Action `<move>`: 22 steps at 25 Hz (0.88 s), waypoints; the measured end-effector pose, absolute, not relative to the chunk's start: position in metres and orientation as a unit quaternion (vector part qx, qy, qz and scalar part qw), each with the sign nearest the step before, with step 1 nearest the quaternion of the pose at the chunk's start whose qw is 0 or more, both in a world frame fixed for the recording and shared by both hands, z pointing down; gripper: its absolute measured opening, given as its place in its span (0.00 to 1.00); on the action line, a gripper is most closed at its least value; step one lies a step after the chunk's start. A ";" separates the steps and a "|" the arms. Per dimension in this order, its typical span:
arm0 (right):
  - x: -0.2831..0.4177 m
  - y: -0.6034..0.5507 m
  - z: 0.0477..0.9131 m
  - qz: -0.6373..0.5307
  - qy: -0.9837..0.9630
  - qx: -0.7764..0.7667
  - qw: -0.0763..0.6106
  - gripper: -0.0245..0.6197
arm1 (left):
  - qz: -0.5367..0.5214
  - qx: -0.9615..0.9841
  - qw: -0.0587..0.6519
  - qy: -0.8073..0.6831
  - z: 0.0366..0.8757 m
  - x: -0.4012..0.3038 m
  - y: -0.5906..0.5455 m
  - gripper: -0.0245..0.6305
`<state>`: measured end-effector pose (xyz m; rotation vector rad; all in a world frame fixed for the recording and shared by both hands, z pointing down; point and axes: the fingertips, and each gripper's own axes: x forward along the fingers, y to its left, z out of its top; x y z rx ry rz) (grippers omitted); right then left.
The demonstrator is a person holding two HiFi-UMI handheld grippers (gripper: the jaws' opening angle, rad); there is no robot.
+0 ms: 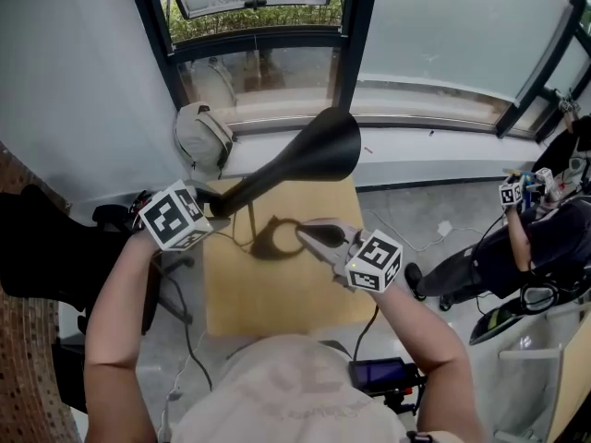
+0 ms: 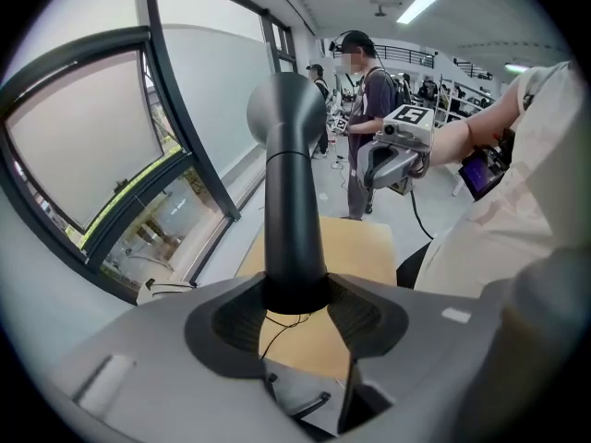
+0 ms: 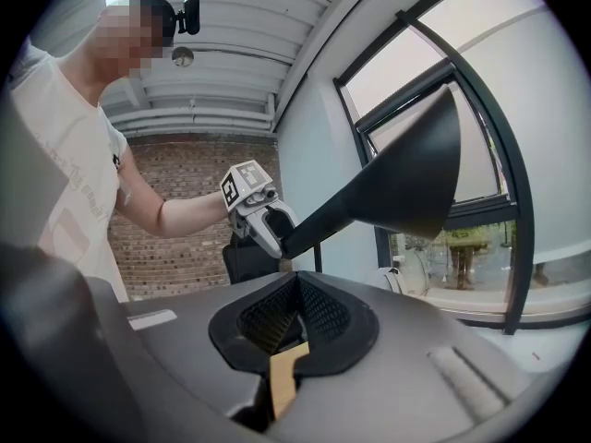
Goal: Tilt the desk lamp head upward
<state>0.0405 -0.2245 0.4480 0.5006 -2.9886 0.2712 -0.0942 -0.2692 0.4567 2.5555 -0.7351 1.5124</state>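
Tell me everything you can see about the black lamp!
The lamp is smooth matte black. Its head is a wide cone like a trumpet, narrowing into a round neck. It slants up above the wooden desk, open end toward the window. The left gripper is clamped on the neck. Its base cannot be made out.

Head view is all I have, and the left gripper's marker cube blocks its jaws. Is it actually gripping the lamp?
Observer: Yes. In the left gripper view, the left gripper has a pad pressed on each side of the black lamp neck.
Operator: And the right one, is it holding anything?
Observer: No. The right gripper view shows the right gripper with its jaws together and nothing between them, held clear of the lamp.
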 end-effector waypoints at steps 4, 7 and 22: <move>0.049 -0.229 0.452 0.091 -0.979 0.172 0.052 0.06 | 0.484 0.839 0.044 -0.245 0.460 -0.090 -0.270 0.35; 0.050 -0.228 0.452 0.089 -0.979 0.171 0.062 0.06 | 0.479 0.840 0.048 -0.249 0.461 -0.091 -0.270 0.34; 0.108 -0.261 0.434 0.055 -0.961 0.264 0.061 0.06 | 0.460 0.848 0.052 -0.257 0.466 -0.086 -0.272 0.34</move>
